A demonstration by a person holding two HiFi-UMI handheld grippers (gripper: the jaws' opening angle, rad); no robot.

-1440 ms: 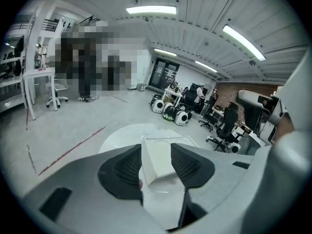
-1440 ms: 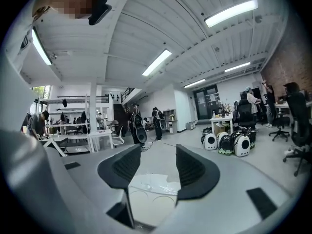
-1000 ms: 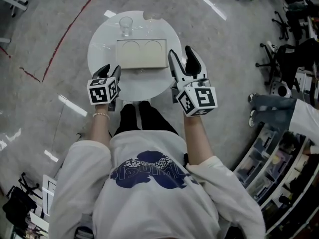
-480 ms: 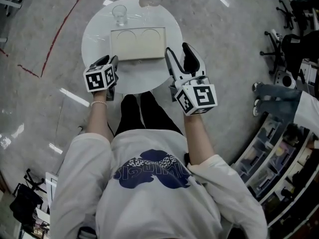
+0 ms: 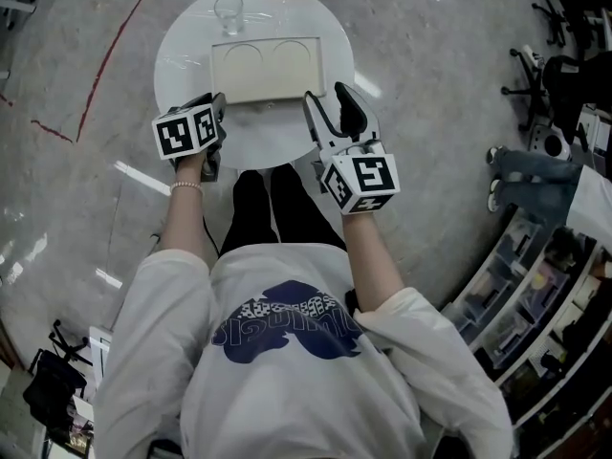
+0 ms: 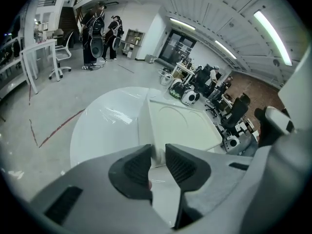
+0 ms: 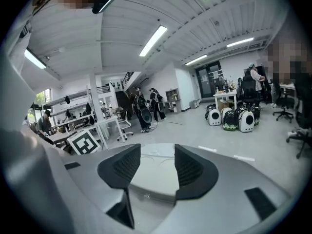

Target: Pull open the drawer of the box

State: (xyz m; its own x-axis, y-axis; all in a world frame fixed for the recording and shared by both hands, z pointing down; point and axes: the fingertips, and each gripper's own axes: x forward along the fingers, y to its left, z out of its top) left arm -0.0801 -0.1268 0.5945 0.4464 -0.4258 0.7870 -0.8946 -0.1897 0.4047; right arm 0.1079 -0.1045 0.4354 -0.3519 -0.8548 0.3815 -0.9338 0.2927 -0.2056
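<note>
Left gripper view alone shows your left tongs (image 6: 157,152), just closing, pinching the box (image 6: 185,126) corner. Head view: right tongs (image 5: 328,103) agape, empty, beside the box, over the surface (image 5: 182,46) edge.

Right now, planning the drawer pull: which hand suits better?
Likely the right hand-held gripper: open, facing the box front. The left hand-held gripper has just been closing its jaws on the box corner.

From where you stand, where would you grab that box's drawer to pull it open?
Probably the small tab midway along the near front edge of the box. The box lies flat with that face toward the person, so the open right tongs should come from the person's side, low and level, straddling the tab.
</note>
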